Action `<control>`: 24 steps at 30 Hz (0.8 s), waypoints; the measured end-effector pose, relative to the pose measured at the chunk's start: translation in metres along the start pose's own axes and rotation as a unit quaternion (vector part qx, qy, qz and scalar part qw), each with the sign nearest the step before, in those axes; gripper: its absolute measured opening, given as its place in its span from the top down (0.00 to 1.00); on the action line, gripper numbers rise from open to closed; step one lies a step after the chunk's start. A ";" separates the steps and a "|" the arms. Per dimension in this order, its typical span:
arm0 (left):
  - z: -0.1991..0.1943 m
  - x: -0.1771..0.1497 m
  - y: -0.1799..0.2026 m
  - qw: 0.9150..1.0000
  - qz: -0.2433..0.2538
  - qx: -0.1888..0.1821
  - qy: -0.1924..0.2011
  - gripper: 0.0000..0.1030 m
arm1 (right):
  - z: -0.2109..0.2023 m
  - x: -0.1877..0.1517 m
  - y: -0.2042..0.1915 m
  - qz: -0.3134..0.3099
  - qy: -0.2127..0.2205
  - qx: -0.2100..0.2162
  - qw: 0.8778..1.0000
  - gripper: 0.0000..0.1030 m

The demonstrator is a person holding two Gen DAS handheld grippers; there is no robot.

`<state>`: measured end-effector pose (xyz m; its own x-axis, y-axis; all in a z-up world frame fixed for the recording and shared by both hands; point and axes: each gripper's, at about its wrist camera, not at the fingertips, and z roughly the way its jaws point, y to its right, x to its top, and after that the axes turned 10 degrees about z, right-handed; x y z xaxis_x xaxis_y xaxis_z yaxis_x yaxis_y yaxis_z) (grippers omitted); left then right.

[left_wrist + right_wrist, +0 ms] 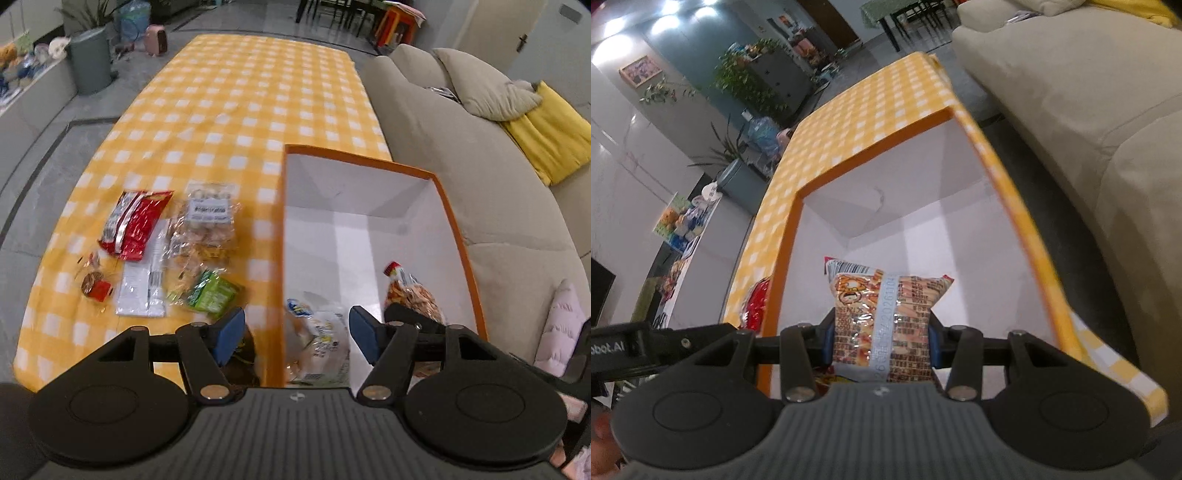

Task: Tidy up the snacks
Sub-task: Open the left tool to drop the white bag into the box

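An orange-rimmed box [458, 236] with a white inside stands at the table's right edge. My left gripper [295, 325] hangs open over its near left wall, nothing between its pads; a white and blue snack bag [325, 339] lies in the box below it. My right gripper [882, 332] is shut on an orange printed snack packet [886, 314], held over the box [786, 258]; the same packet [413, 295] shows in the left wrist view. Left of the box lie a red bag [135, 225], a clear cookie bag [208, 229], a green packet [210, 293], a flat white packet [142, 288] and a small round snack [94, 284].
A yellow checked cloth [240, 92] covers the long table. A beige sofa [461, 129] with a yellow cushion [550, 136] runs along the right. A grey bin [90, 61] and plants stand on the floor at the far left.
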<state>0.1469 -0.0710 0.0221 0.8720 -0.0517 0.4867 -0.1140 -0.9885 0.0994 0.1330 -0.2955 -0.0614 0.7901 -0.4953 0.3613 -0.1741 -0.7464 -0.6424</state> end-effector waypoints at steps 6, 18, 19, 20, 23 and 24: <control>0.004 -0.009 -0.023 1.000 -0.009 -0.010 -0.024 0.26 | 0.026 -0.002 -0.017 0.039 -0.038 0.024 0.998 0.58; -0.006 -0.016 -0.092 0.997 -0.065 -0.018 -0.026 0.26 | 0.068 -0.004 -0.033 0.060 -0.072 -0.051 0.994 0.58; -0.006 -0.016 -0.099 0.997 -0.073 -0.015 -0.026 0.26 | 0.069 -0.003 -0.033 0.060 -0.077 -0.053 0.994 0.58; -0.006 -0.016 -0.105 0.996 -0.081 -0.014 -0.027 0.26 | 0.071 -0.002 -0.034 0.057 -0.083 -0.058 0.993 0.58; -0.006 -0.016 -0.120 0.994 -0.103 -0.019 -0.028 0.26 | 0.085 -0.010 -0.042 0.013 -0.111 -0.094 0.989 0.58; -0.006 -0.016 -0.123 0.993 -0.109 -0.021 -0.028 0.26 | 0.091 -0.016 -0.043 -0.006 -0.121 -0.108 0.987 0.59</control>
<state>0.1444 0.0525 0.0074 0.9031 0.1531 0.4012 0.0604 -0.9703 0.2343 0.1815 -0.2145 -0.1009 0.9056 -0.3846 0.1789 -0.2644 -0.8417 -0.4708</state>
